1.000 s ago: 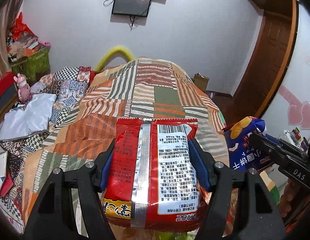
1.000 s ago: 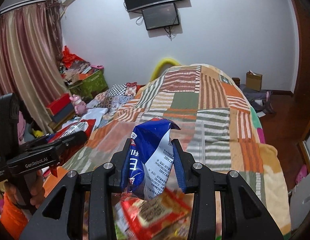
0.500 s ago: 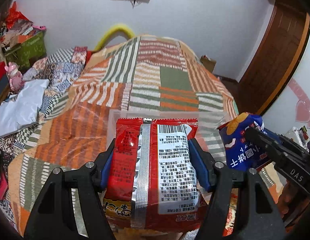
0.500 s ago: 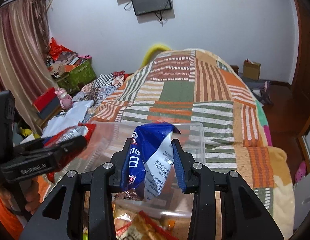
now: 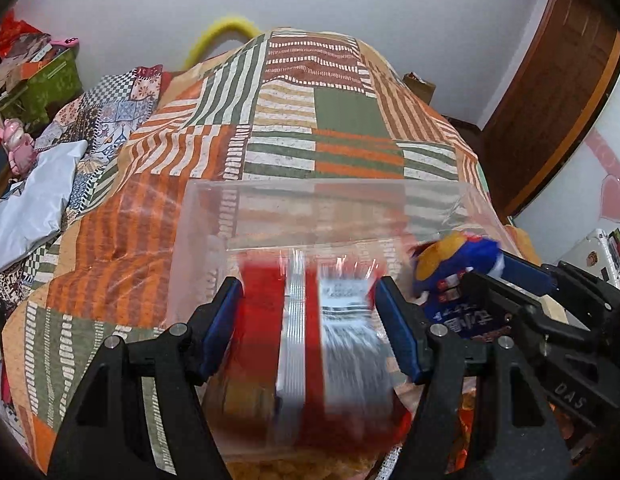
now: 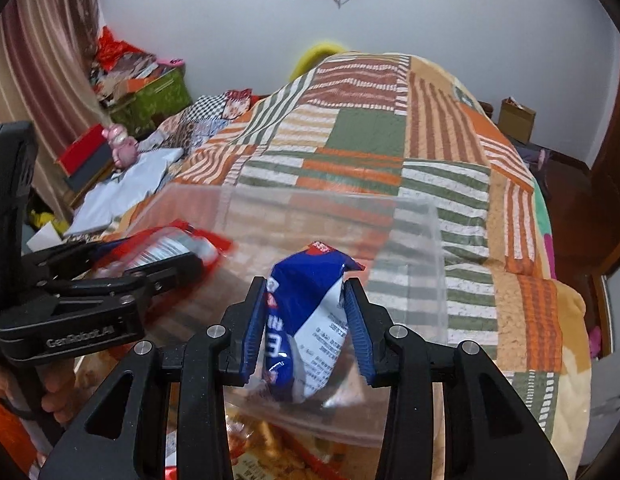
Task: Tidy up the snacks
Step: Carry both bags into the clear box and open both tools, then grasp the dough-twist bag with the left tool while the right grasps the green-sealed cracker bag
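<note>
A clear plastic bin (image 5: 310, 216) stands on the bed; it also shows in the right wrist view (image 6: 414, 240). My left gripper (image 5: 310, 320) stands wide over the bin, and a red snack bag (image 5: 305, 344), motion-blurred, sits low between its fingers; whether they still grip it I cannot tell. The red bag also shows in the right wrist view (image 6: 177, 248). My right gripper (image 6: 305, 324) is shut on a blue snack bag (image 6: 310, 316) and holds it inside the bin. The blue bag also shows at the right of the left wrist view (image 5: 458, 276).
A striped patchwork blanket (image 5: 342, 120) covers the bed. Several loose snack packets (image 6: 269, 440) lie in front of the bin. White folded cloth (image 5: 25, 208) and a pink toy (image 5: 17, 148) lie to the left. A wooden door (image 5: 550, 100) is at right.
Both grippers have tilted down and moved into the clear bin. The red bag has slipped lower between the left fingers and is now blurred. The blue bag stays clamped.
</note>
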`<action>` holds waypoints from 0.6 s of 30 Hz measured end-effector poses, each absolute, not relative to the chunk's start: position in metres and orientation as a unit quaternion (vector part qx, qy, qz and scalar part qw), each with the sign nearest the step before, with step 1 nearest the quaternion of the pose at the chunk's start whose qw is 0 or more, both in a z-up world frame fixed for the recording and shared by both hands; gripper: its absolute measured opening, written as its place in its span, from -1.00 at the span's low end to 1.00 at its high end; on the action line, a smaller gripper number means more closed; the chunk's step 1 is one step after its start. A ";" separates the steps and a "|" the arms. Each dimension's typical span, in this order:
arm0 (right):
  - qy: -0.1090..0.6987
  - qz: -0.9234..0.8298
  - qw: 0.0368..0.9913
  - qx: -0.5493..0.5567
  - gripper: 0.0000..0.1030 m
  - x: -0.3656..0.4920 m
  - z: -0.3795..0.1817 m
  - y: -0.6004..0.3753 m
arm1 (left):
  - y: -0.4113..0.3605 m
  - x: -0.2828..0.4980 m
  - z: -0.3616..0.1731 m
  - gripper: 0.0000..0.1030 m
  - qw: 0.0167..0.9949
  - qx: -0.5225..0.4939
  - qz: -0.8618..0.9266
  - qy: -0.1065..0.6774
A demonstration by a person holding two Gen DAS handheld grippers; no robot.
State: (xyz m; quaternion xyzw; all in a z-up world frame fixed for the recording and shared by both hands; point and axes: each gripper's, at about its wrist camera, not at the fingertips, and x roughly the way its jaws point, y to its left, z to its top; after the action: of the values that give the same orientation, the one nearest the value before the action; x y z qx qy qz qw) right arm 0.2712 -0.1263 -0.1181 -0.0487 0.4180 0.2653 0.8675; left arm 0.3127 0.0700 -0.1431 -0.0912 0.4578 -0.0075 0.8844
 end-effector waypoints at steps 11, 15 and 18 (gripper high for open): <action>0.367 0.263 0.890 -0.058 0.27 0.235 -0.082 -0.142 | 0.073 0.275 -0.115 0.37 0.894 -0.081 -0.001 0.441; 0.350 0.265 0.897 -0.050 0.37 0.217 -0.069 -0.156 | 0.077 0.250 -0.101 0.44 0.902 -0.073 0.004 0.426; 0.344 0.264 0.900 -0.044 0.40 0.204 -0.065 -0.166 | 0.079 0.229 -0.093 0.50 0.907 -0.070 0.008 0.416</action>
State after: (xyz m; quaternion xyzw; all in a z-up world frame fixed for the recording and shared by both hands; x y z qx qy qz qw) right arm 0.2041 -0.1664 -0.0647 -0.0443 0.3440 0.2635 0.9001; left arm 0.2291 0.0790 -0.0927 -0.0701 0.4159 0.0078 0.9066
